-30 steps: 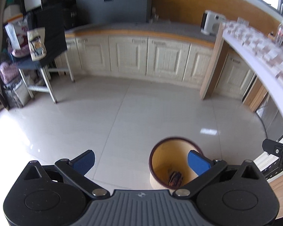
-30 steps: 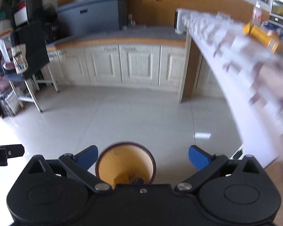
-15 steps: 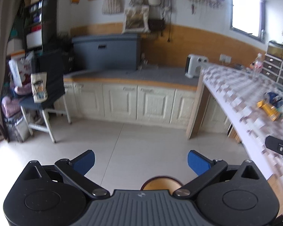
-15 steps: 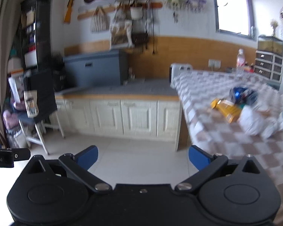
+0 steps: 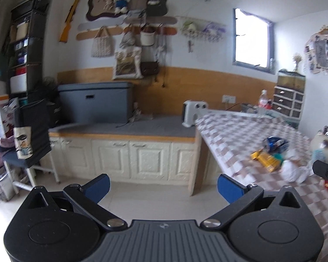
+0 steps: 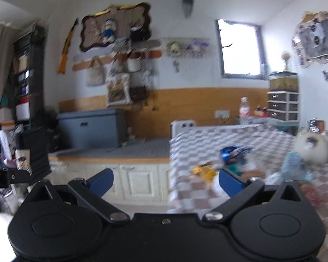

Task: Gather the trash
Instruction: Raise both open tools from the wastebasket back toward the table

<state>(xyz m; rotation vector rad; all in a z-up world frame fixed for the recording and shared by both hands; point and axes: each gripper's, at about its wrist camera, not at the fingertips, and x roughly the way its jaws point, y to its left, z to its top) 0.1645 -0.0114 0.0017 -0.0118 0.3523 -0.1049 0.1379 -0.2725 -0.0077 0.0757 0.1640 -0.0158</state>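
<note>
Both grippers raised: left gripper (image 5: 163, 186), right gripper (image 6: 166, 181).

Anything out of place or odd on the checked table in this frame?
Yes: loose litter on the checked table. A yellow wrapper, a blue packet and a crumpled white bag lie scattered together, not binned. Both tongs are open and empty. Blur hides finer detail.

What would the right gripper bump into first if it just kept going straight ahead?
Probably the checkered table edge; the right gripper, open and empty, points about there, just left of the yellow wrapper. Depth is blurry.
</note>
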